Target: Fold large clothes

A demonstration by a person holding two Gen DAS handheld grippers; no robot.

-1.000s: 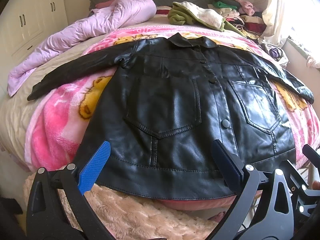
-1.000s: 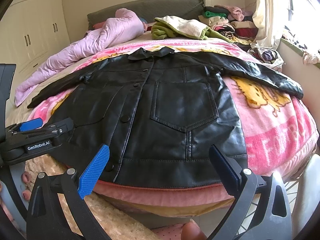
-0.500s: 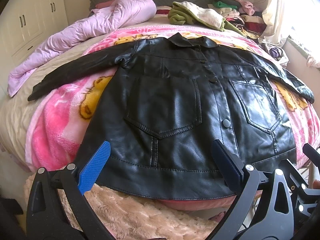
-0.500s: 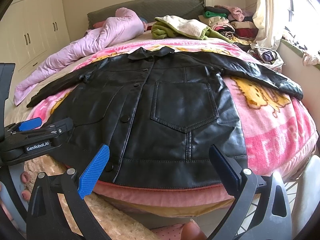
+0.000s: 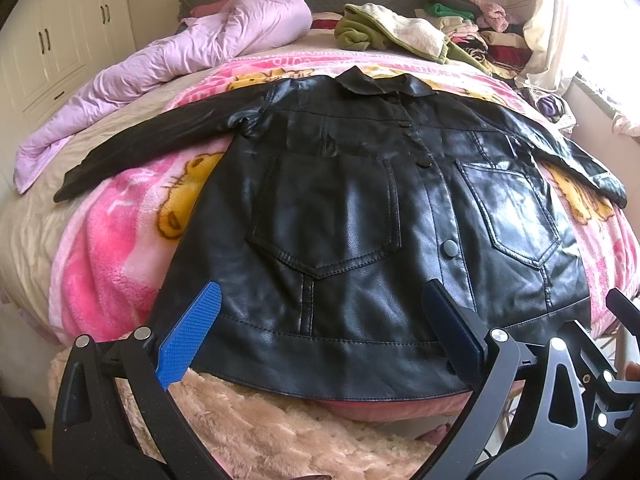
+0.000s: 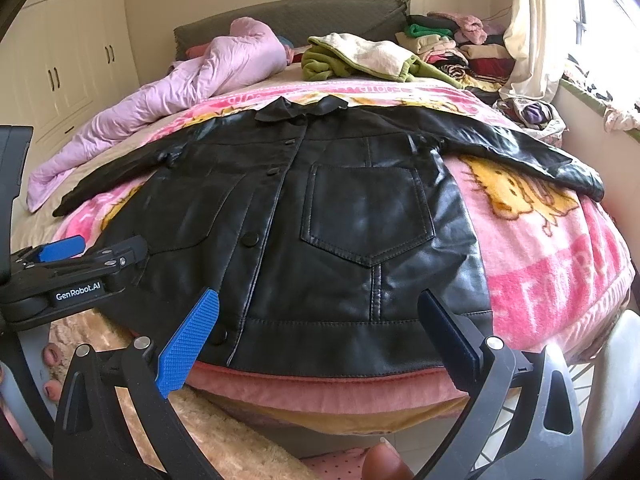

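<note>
A black leather jacket (image 5: 360, 208) lies flat, front up and buttoned, on a pink cartoon blanket (image 5: 108, 248) on the bed, sleeves spread to both sides, collar far. It also shows in the right wrist view (image 6: 340, 220). My left gripper (image 5: 320, 320) is open and empty, hovering over the hem's left half. My right gripper (image 6: 316, 320) is open and empty over the hem's right half. The left gripper's body (image 6: 76, 276) shows at the left of the right wrist view.
A lilac quilt (image 5: 168, 60) lies at the bed's far left. A green and cream garment (image 5: 392, 32) and a pile of clothes (image 5: 484, 28) sit by the headboard. A fluffy beige throw (image 5: 280, 436) hangs below the hem. White wardrobes (image 5: 52, 48) stand left; a curtain and window (image 6: 560, 40) stand right.
</note>
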